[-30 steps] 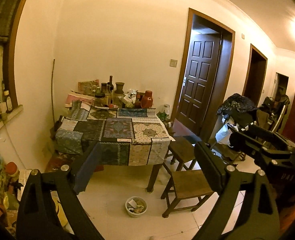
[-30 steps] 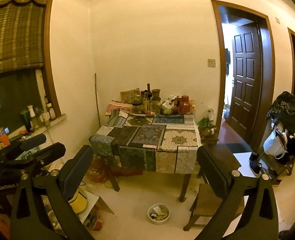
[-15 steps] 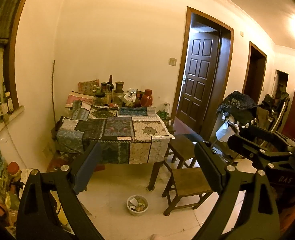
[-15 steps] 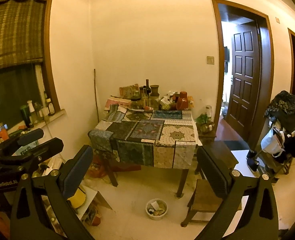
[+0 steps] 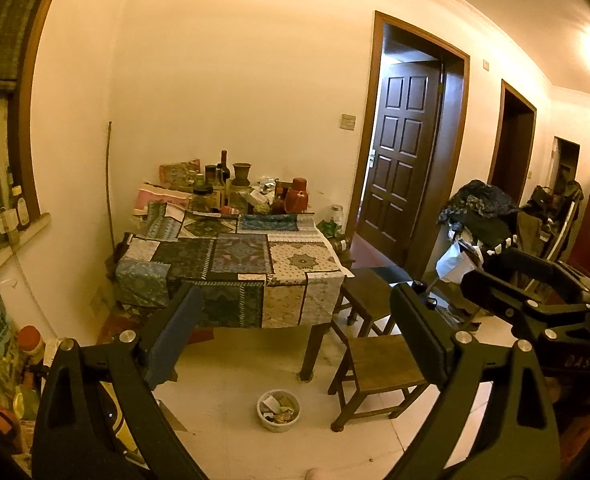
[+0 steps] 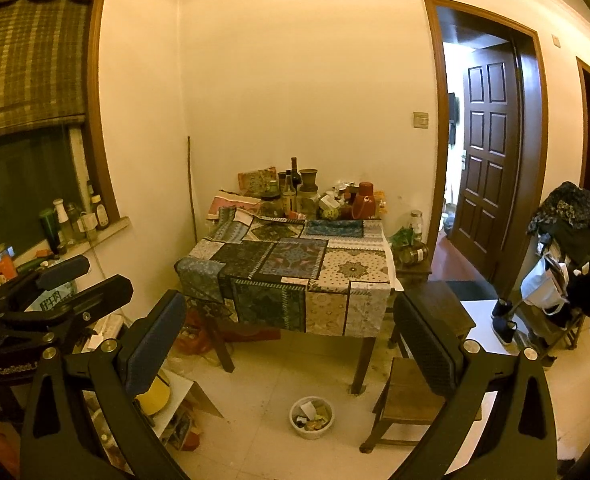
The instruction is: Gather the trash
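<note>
I had both grippers raised and facing the room from well back. The left gripper (image 5: 295, 336) had its fingers spread wide with nothing between them, and so did the right gripper (image 6: 291, 340). The trash I could pick out sat in a small white bowl (image 5: 278, 411) on the floor, just in front of the table's (image 5: 231, 264) near right leg and just left of a stool (image 5: 379, 364). It held paper scraps and wrappers.

Whether that bowl was waiting to be emptied or was where scraps were being gathered, I could not judge. Any approach would have needed care: come in low between the leg and the stool, and keep the fingers parted until they straddled the rim or a scrap.

Much was hard to read. The bowl's contents were too small to sort. The clutter on the table's far end (image 6: 315, 196) and the heap on the floor at left (image 6: 167, 408) might have held trash, but I could not tell.
</note>
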`<state>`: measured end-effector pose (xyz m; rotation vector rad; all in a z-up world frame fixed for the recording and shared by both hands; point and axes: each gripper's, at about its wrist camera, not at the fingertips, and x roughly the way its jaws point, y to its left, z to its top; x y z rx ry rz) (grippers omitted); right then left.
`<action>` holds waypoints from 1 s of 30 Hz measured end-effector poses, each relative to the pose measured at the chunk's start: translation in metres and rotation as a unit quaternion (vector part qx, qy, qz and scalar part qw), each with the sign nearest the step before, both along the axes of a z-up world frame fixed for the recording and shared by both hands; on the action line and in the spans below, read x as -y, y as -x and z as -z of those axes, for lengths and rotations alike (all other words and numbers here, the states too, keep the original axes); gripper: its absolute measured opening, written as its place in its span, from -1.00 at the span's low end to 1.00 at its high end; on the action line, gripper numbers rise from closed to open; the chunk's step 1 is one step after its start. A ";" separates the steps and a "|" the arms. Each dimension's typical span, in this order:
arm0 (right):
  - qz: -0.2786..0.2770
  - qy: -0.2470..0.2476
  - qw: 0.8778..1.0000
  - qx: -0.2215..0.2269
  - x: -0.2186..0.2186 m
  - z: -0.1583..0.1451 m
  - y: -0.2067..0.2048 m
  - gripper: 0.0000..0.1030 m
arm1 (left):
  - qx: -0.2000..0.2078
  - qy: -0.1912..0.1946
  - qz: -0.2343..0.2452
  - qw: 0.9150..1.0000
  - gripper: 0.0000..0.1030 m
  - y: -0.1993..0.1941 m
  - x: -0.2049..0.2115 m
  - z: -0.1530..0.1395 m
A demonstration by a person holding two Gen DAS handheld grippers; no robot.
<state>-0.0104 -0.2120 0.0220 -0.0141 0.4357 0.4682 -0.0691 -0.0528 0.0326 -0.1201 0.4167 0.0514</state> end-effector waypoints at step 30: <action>0.000 -0.008 1.000 -0.011 0.017 -0.005 -0.012 0.99 | 0.003 0.007 0.001 1.000 0.86 -0.002 0.001 -0.003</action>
